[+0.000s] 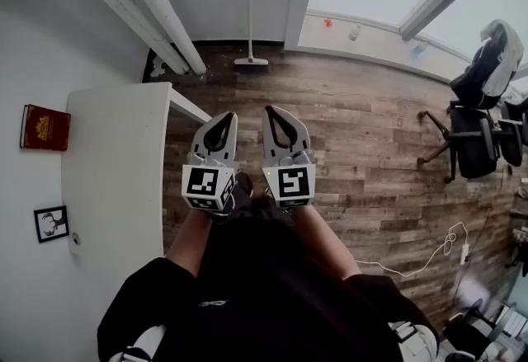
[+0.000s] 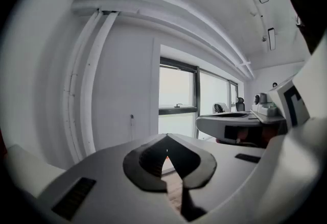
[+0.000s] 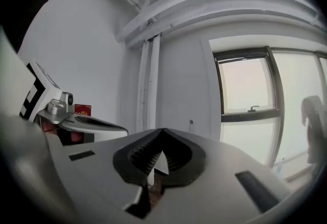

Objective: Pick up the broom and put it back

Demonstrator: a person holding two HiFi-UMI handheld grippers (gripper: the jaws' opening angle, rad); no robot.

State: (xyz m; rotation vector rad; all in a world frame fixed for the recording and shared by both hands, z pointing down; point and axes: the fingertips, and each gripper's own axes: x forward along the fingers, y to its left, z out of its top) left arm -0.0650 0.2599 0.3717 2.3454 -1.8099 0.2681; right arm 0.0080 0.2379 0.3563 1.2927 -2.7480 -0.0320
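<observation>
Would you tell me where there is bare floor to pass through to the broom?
The floor between table and chairs is bare up to the broom. The right side is crowded: chairs, cable.

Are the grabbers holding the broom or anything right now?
Nothing is held. The left gripper and right gripper are both shut and empty. The broom stands against the far wall, untouched.

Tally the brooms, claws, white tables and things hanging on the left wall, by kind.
Broom: 1
Claws: 2, left claw and right claw, both shut and empty
White table: 1
Wall hangings: 2, red plaque and framed picture
Total: 6
</observation>
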